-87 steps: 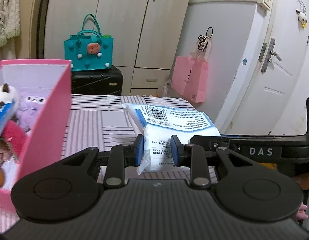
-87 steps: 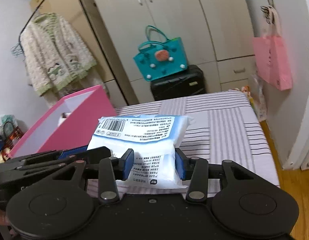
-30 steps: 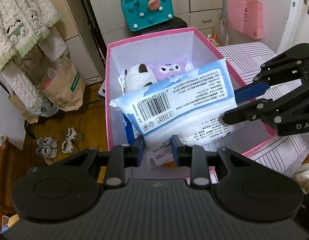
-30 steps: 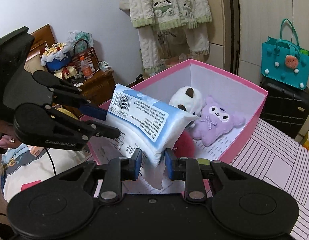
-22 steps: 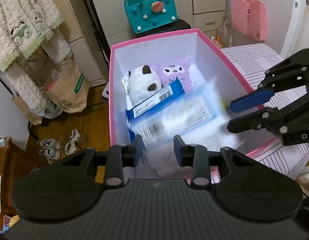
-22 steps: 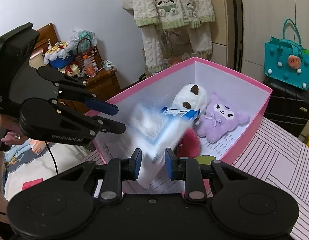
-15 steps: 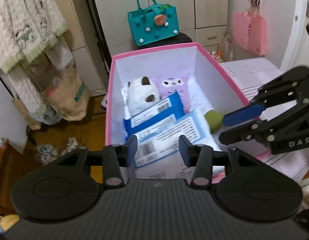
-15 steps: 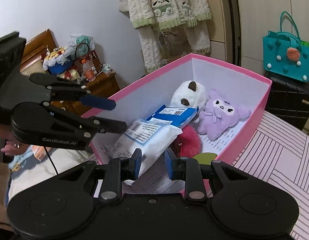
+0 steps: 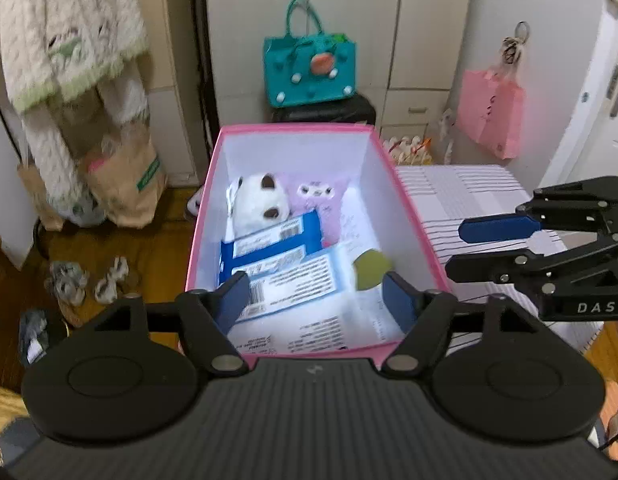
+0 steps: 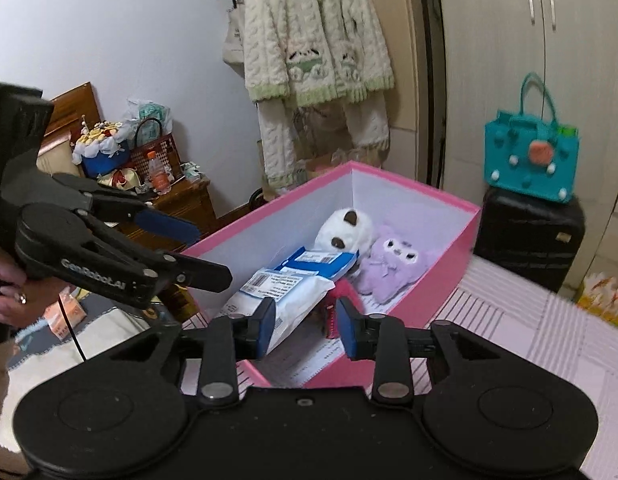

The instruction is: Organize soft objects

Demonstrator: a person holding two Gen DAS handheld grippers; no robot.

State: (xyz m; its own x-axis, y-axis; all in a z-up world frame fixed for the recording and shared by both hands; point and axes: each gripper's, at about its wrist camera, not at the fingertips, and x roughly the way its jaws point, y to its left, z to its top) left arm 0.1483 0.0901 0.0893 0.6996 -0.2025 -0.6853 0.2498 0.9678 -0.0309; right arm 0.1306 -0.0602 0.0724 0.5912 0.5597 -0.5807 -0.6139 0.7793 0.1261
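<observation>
Pink box (image 9: 405, 196) holds two wipe packs (image 9: 287, 276), two plush toys (image 9: 259, 202); left gripper (image 9: 315, 304) and right gripper (image 10: 305, 324) both gape empty.

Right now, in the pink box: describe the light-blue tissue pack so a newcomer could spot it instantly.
Find the pink box at the striped bed's edge, white inside, with plush toys at its far end. The light-blue tissue pack lies flat at the near end, its barcode label facing up. Its pale, mostly white wrapper sets it apart from the dark-blue pack just behind it and the green ball on its right.
</observation>
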